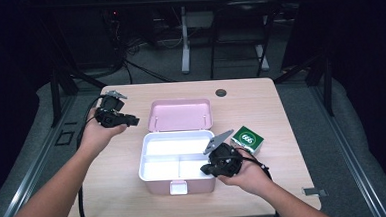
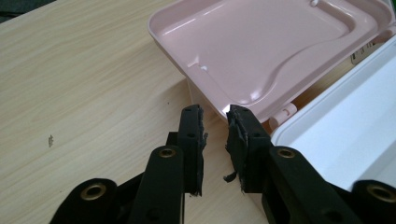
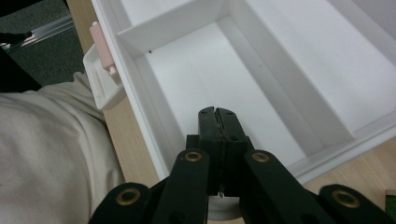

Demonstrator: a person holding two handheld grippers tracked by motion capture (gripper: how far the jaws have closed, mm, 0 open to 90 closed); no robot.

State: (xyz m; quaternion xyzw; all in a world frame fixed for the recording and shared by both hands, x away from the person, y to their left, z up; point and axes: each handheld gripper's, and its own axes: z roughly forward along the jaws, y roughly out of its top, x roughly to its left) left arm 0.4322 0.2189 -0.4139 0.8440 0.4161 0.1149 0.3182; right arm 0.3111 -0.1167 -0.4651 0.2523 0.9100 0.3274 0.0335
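Pink and white plastic make up the lunch box (image 1: 178,164), which is set open at the middle of the wooden table (image 1: 281,109), its lid (image 1: 180,114) laid back on the far side. The left gripper (image 1: 130,121) is held beside the lid's left edge, jaws slightly parted around nothing. The right gripper (image 1: 205,169) is held over the near right compartment, jaws pressed together. A green box (image 1: 247,139) lies just right of it.

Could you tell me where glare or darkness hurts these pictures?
High view: the white tray is nearly blown out, and the room behind the table falls into darkness. Left gripper view: soft highlights streak the pink lid, but the wood grain stays sharp. Right gripper view: the tray's walls look washed out.
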